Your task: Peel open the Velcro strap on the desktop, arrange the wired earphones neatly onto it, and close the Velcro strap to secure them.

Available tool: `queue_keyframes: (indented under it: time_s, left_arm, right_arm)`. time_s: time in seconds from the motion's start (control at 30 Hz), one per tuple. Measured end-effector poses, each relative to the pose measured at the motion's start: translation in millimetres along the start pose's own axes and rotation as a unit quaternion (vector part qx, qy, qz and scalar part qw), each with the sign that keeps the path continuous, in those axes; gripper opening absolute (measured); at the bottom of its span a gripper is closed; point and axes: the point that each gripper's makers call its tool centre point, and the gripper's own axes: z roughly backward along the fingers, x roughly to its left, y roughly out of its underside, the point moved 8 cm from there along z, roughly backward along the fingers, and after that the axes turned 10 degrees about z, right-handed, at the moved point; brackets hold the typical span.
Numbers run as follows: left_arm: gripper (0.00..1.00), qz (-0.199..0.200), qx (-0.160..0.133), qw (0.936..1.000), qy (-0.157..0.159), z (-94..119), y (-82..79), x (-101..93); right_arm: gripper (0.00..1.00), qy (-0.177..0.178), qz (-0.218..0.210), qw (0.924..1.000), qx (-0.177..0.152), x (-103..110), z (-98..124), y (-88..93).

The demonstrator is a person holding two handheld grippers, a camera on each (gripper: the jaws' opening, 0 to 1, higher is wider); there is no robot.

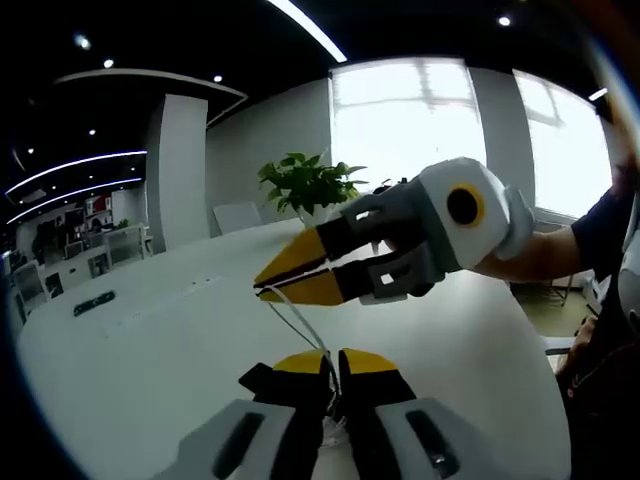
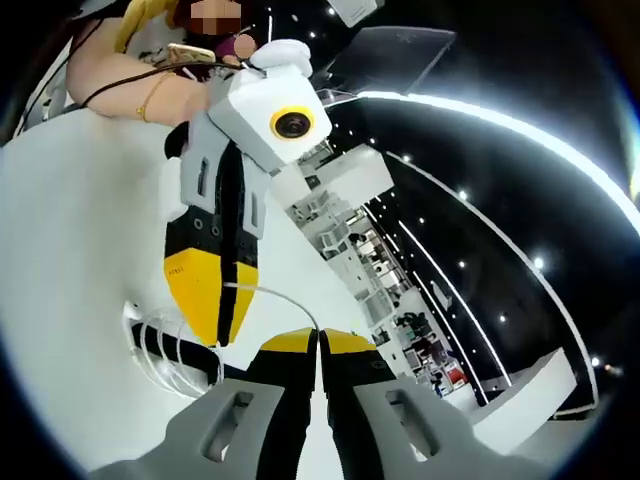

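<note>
In the left gripper view, the thin white earphone cable (image 1: pixel 300 322) runs from my left gripper (image 1: pixel 334 362) at the bottom up to my right gripper (image 1: pixel 268 288), which comes in from the right. Both hold it above the white table (image 1: pixel 140 350) with their jaws together. A black strip (image 1: pixel 262 378), perhaps the Velcro strap, pokes out beside the left jaws. In the right gripper view the cable (image 2: pixel 275 294) arcs from my right gripper (image 2: pixel 320 340) over to my left gripper (image 2: pixel 214 330). White loops of earphone cable (image 2: pixel 160 352) hang bundled beside the left gripper's tips.
A potted plant (image 1: pixel 305 185) stands at the table's far side, and a small black object (image 1: pixel 93 302) lies at its left. A person's arm (image 1: pixel 545 255) reaches in from the right. An office with desks and ceiling lights lies behind.
</note>
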Motion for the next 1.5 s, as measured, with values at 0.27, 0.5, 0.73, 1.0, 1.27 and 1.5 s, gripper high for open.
queue_keyframes:
  time_s: [0.27, 0.5, 0.73, 1.0, 1.27, 1.5]
  left_arm:
    - [0.12, -0.015, 0.019, 0.9995, 0.019, -1.5, 5.0, -4.3]
    - [0.19, 0.001, -0.026, 0.9992, 0.030, 16.2, -4.0, -0.3]
    - [0.20, -0.017, -0.102, 0.9945, -0.018, 38.8, -18.5, 20.4]
    - [0.19, 0.015, -0.122, 0.9916, -0.041, 20.9, -9.3, 45.7]
    - [0.19, 0.041, -0.192, 0.9790, 0.054, 42.7, -22.9, 27.8]
    - [0.15, 0.063, -0.223, 0.9728, -0.016, 47.7, -27.7, 50.3]
  right_arm:
    - [0.05, -0.002, 0.033, 0.9994, -0.008, 0.8, -1.1, -10.4]
    - [0.05, -0.003, 0.019, 0.9998, -0.007, 6.8, 5.2, -5.7]
    - [0.05, 0.007, -0.032, 0.9993, -0.018, 5.3, 11.3, -2.2]
    - [0.05, 0.020, -0.057, 0.9975, -0.035, 0.9, 11.4, -6.2]
    - [0.05, 0.015, -0.055, 0.9977, -0.038, 7.4, 11.8, -7.7]
    - [0.05, 0.014, -0.067, 0.9963, -0.052, 7.4, 15.7, -8.6]
